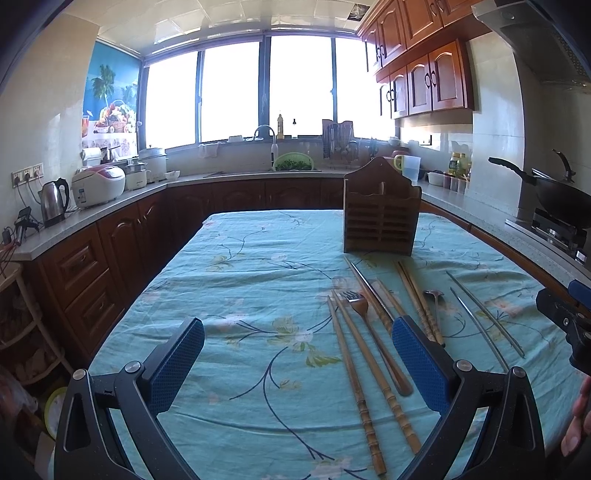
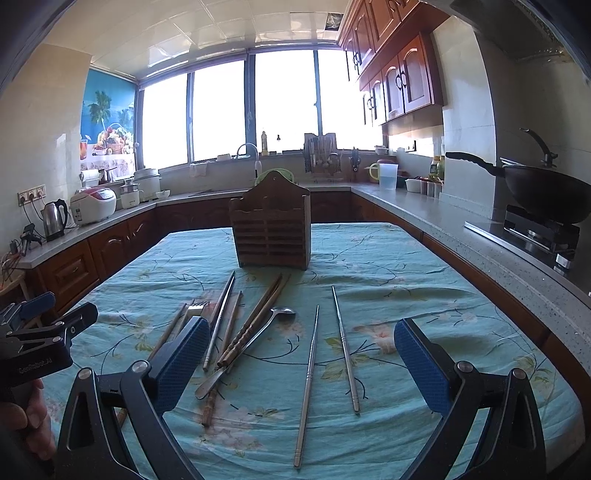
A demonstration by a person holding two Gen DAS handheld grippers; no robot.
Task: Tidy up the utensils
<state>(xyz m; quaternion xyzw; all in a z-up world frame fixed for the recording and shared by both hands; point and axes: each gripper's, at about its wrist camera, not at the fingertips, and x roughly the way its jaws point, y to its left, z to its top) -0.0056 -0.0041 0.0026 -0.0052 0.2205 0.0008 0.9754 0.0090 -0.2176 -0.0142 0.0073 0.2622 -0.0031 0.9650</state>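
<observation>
A wide window (image 1: 266, 92) fills the far wall and glares white with daylight. Below it a pale counter (image 1: 110, 210) on dark wood cabinets (image 1: 122, 236) wraps around three sides of the kitchen. Reddish wall cupboards (image 2: 399, 77) hang at the upper right. A fruit and palm poster (image 2: 107, 122) covers the left wall. The ceiling (image 2: 221, 26) is tiled white. A teal flowered cloth (image 1: 258, 295) covers the bench

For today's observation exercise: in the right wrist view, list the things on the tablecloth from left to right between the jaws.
Metal spoon → left steel chopstick → right steel chopstick. The wooden chopsticks cross the spoon, so their place is unclear.
</observation>
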